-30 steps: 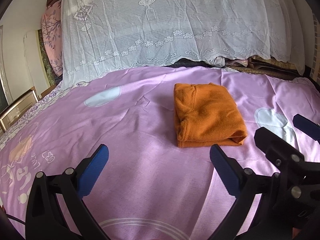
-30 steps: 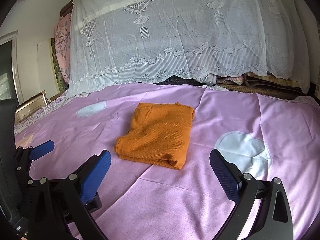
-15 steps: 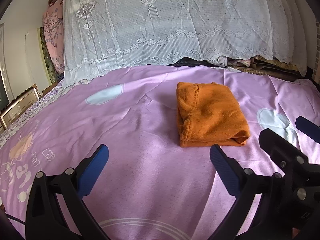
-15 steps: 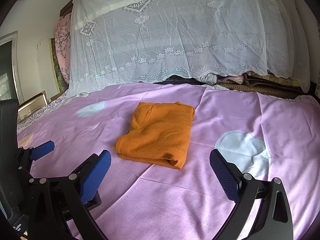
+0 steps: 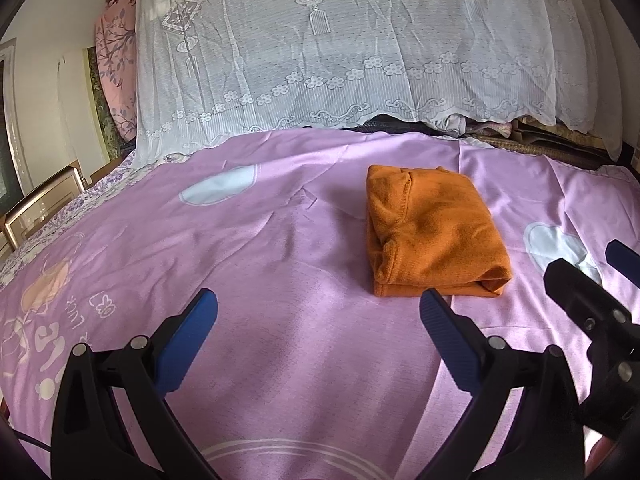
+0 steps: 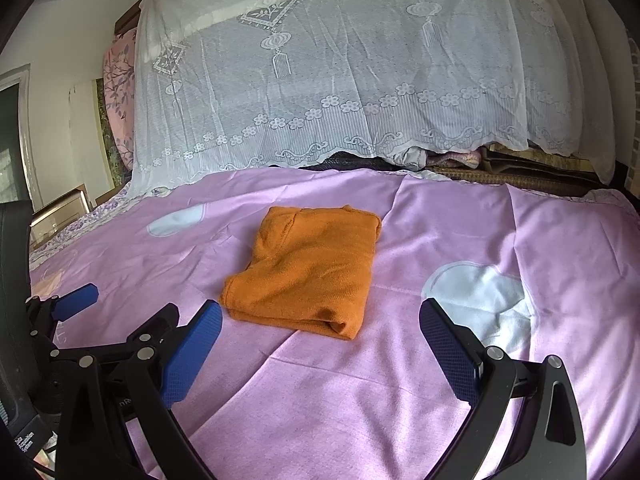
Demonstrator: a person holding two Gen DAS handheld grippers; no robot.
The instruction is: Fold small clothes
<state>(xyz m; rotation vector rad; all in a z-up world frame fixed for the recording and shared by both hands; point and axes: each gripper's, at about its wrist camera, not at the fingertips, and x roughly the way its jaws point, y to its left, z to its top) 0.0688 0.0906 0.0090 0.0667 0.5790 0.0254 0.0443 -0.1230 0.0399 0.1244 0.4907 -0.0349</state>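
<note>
Slightly nearer than a second ago, the folded orange knitted garment (image 5: 432,236) sits a little lower in the left wrist view. From this camera the left gripper (image 5: 318,316) hangs wide open with nothing between its blue pads (image 5: 188,340), above the pink-purple bed sheet (image 5: 256,264). The garment lies at about one o'clock from it, its near hem just beyond the right-hand pad. Bare sheet stretches from nine to twelve o'clock, ending at the white lace cover (image 5: 344,52) draped over the stack at the far edge of the bed. At three o'clock part of the right gripper's black frame enters the picture.

From the right wrist camera, the right gripper (image 6: 320,330) is likewise spread wide and empty. The garment (image 6: 308,268) rests at roughly eleven o'clock, apart from both pads, its near fold close to the left-hand pad (image 6: 192,352). Open sheet (image 6: 460,220) runs from one to three o'clock. The lace cover (image 6: 340,80) closes the far side, and the left gripper (image 6: 76,304) shows at nine o'clock.
</note>
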